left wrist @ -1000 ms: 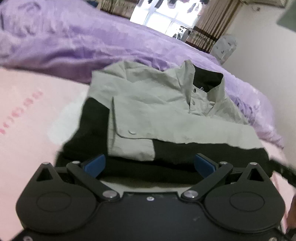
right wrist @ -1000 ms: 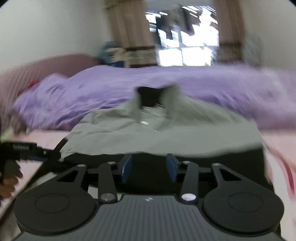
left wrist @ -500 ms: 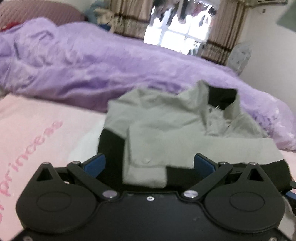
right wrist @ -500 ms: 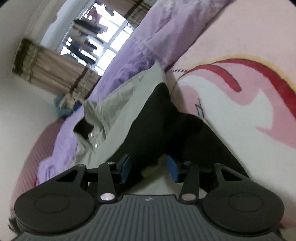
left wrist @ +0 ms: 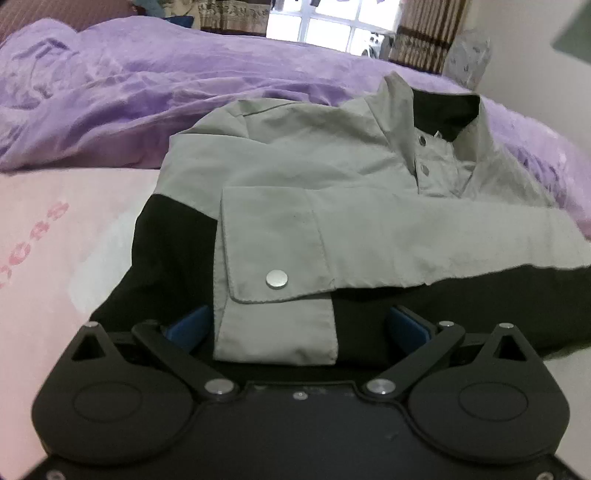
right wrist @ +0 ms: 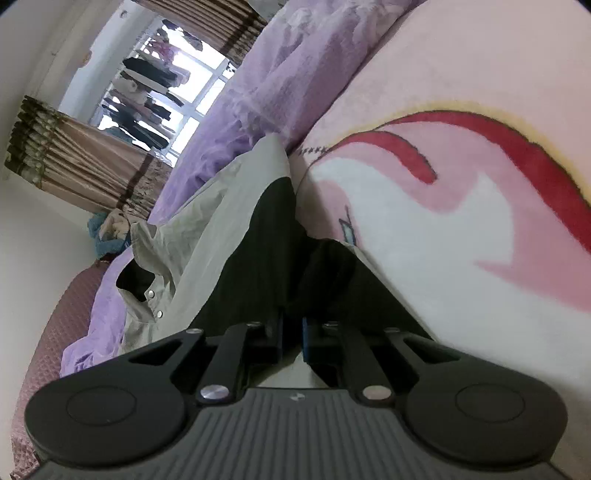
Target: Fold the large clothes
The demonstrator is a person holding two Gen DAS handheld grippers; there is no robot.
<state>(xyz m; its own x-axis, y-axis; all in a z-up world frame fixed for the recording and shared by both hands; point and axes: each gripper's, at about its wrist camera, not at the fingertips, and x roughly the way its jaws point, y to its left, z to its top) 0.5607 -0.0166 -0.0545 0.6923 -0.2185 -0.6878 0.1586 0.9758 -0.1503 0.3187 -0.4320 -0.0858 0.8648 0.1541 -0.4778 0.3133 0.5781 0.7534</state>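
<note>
Folded across the bed lay a grey-and-black woven jacket (left wrist: pixel 314 177) — pale grey matte cloth over the shoulders and stand-up collar, black below and inside the neck. One grey sleeve was laid flat across the chest, its squared cuff (left wrist: pixel 275 273) closed by a round silver snap. The garment rested on a soft pink fleece blanket (right wrist: pixel 461 258) printed with red, white and yellow shapes, its far edge against a rumpled purple plush duvet (left wrist: pixel 129 96).

The left gripper (left wrist: pixel 297 326) hovered at the jacket's near hem, its blue-padded fingers spread wide to either side of the cuff, gripping nothing. The right gripper (right wrist: pixel 291 332), rolled well onto its side, was closing — its jaws nearly together on a bunched black fold at the jacket's lower corner.

Beyond stood a bright window (left wrist: pixel 332 26) flanked by striped brown curtains (right wrist: pixel 77 158), with clothes hanging outside.
</note>
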